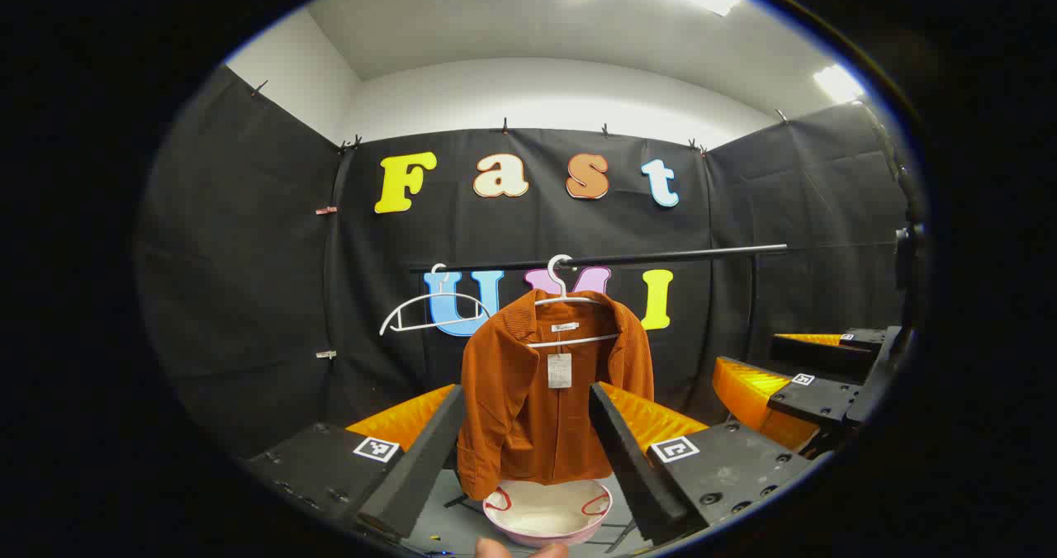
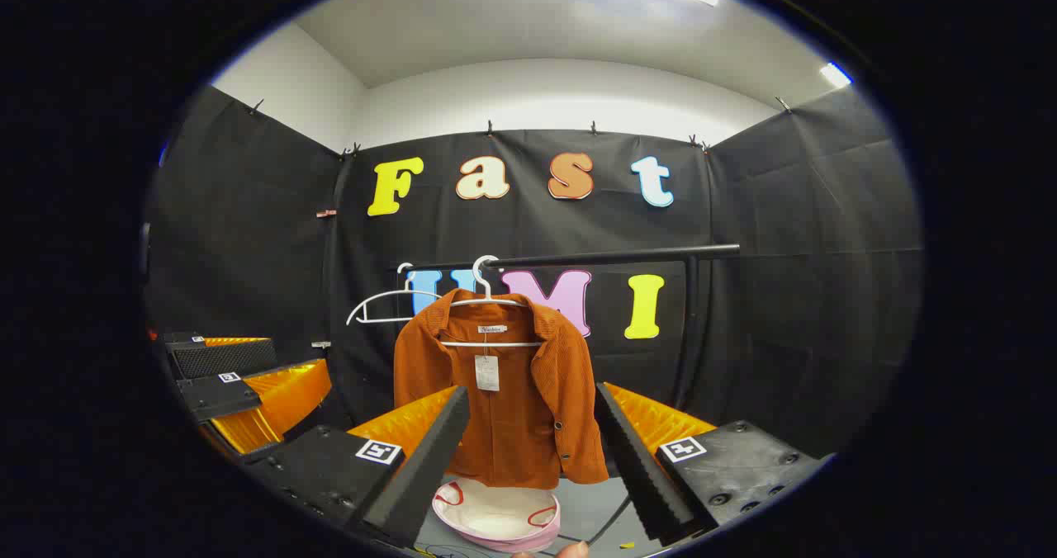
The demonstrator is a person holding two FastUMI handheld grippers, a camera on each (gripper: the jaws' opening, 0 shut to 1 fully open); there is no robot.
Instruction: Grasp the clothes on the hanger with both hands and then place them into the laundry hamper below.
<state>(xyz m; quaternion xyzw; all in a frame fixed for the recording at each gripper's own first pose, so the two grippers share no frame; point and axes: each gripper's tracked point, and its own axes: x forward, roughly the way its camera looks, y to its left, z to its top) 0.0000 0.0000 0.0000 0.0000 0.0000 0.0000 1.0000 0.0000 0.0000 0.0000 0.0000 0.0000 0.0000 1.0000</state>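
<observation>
Left gripper view looks level at the black clothes rail (image 1: 594, 257); from it, on a white hanger (image 1: 566, 298), hangs a rust-orange corduroy jacket (image 1: 545, 393), untouched. Straight below the jacket sits the pale pink laundry hamper (image 1: 548, 512), holding nothing visible. Left of the jacket on the rail hangs a spare bare hanger (image 1: 429, 314). Both the left gripper (image 1: 520, 451) and the right gripper (image 2: 528, 451) stand wide apart, holding nothing, short of the jacket. By my judgement every step remains: approach, grasp, lift off, lower.

L gripper (image 1: 524, 459) & R gripper (image 2: 533, 459) level, side by side (fingers spread, holding nothing).
</observation>
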